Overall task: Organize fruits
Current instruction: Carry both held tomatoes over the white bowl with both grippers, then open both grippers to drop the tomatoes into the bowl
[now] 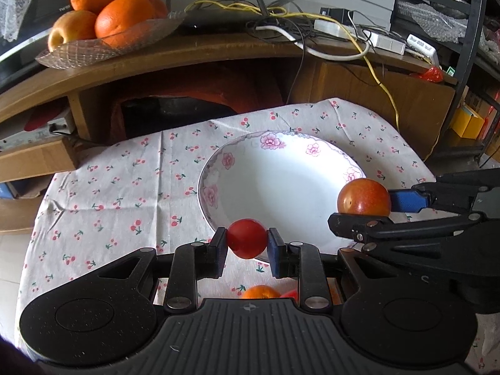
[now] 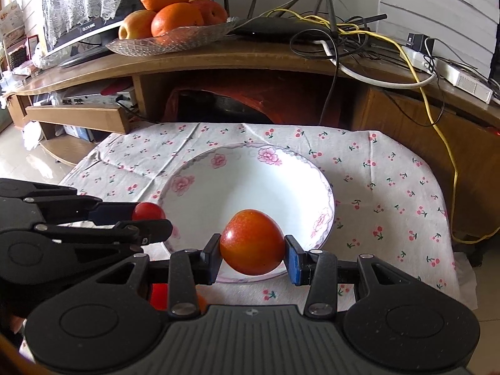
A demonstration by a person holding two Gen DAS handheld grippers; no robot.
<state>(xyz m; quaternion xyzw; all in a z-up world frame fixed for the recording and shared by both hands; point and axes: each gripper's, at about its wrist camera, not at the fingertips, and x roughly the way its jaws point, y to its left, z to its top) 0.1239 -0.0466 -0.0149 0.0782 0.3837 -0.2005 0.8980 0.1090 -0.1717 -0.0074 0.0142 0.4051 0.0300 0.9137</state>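
Red tomato [image 1: 247, 238] clamped in left jaws; right jaws clamped on apple [image 2: 252, 242], over plate [image 2: 218, 187]

Curved wooden TV stand [image 2: 218, 59], tiled floor [image 2: 18, 159], daylight

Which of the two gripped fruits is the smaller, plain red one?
The small red fruit in the left gripper; the right gripper holds a bigger, orange-tinged fruit.

Low table [image 2: 450, 268] draped in cherry-print cloth [image 2: 390, 187], white floral plate [image 2: 250, 181] resting on it; near edge, apparently an orange [image 1: 261, 292], partly hidden.
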